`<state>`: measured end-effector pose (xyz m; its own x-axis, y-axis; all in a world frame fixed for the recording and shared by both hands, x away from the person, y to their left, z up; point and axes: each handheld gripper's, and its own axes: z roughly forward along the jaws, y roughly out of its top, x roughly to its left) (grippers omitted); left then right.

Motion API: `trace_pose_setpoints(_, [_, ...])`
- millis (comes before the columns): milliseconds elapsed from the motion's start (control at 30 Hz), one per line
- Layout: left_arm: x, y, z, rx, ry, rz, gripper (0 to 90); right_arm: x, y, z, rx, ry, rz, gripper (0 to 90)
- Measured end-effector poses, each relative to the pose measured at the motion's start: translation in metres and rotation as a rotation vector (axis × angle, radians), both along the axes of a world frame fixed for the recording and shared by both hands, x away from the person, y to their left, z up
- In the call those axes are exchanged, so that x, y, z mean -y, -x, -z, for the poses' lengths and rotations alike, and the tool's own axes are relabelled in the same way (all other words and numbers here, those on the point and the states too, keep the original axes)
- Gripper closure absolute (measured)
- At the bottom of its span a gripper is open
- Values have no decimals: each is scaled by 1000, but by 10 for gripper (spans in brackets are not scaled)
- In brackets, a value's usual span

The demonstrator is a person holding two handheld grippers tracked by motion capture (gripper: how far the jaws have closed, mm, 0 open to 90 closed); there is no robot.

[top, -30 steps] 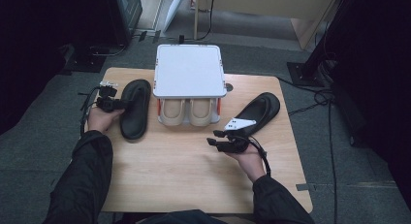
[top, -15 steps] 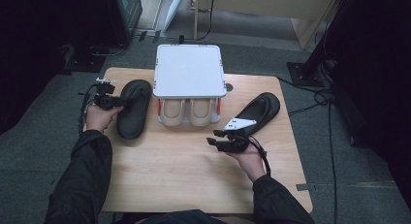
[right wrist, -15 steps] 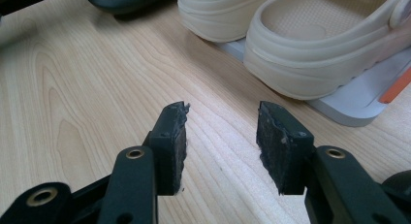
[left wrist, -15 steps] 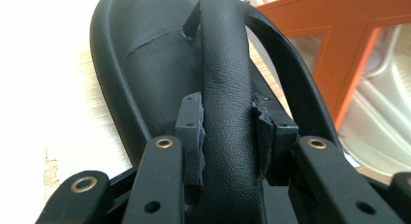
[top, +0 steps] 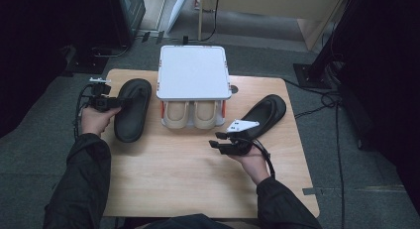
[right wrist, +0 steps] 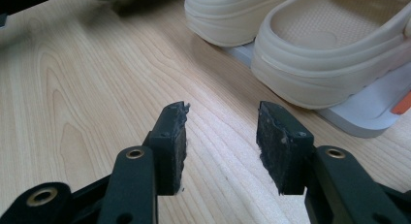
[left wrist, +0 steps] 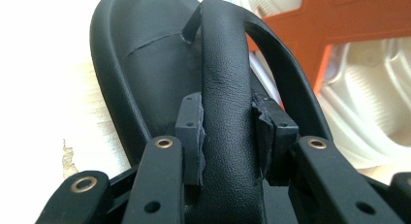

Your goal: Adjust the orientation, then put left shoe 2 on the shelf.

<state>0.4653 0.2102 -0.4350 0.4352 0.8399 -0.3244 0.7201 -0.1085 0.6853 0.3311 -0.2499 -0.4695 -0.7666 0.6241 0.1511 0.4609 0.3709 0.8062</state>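
High view: black flip-flop (top: 131, 110) lies at the counter's (top: 173, 174) left, beside the white shoe rack (top: 193, 73).
Left gripper (left wrist: 227, 132): clamped on the flip-flop's strap (left wrist: 225, 78), having just tightened.
Right gripper (right wrist: 220, 136): released, hovering over bare wood near the beige clogs (right wrist: 310, 44).
Second flip-flop (top: 265, 112): right of the rack.

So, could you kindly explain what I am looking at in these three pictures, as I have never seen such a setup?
A person sits at a wooden table and holds a hand-operated claw in each hand. The high view looks down from above; the other two pictures come from cameras that ride on each claw. The left claw is clamped on the strap of a black sandal. The right claw is open over bare wood. A second black sandal lies at the right. Between them, a white rack holds a pair of beige clogs.
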Motion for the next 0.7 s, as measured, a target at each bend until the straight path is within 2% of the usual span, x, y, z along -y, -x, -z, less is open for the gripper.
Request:
trace_pose_setpoints(67, [-1, 3, -5, 3, 13, -3, 673, -1, -1, 0, -2, 2, -5, 542])
trace_pose_setpoints(367, [4, 9, -27, 20, 22, 1, 673, -6, -2, 2, -5, 6, -21, 541])
trace_pose_setpoints(467, [5, 6, -35, 27, 13, -3, 673, -6, -3, 2, -4, 10, -25, 541])
trace_pose_setpoints(567, [4, 3, -43, 37, 25, -13, 673, -6, -3, 3, -13, -1, -19, 540])
trace_pose_setpoints(633, [5, -1, -47, 25, 32, -15, 673, -5, -3, 2, -10, -2, -19, 540])
trace_pose_setpoints(700, [7, -5, -53, 21, 14, -14, 672, -5, -4, 2, -9, -6, -16, 540])
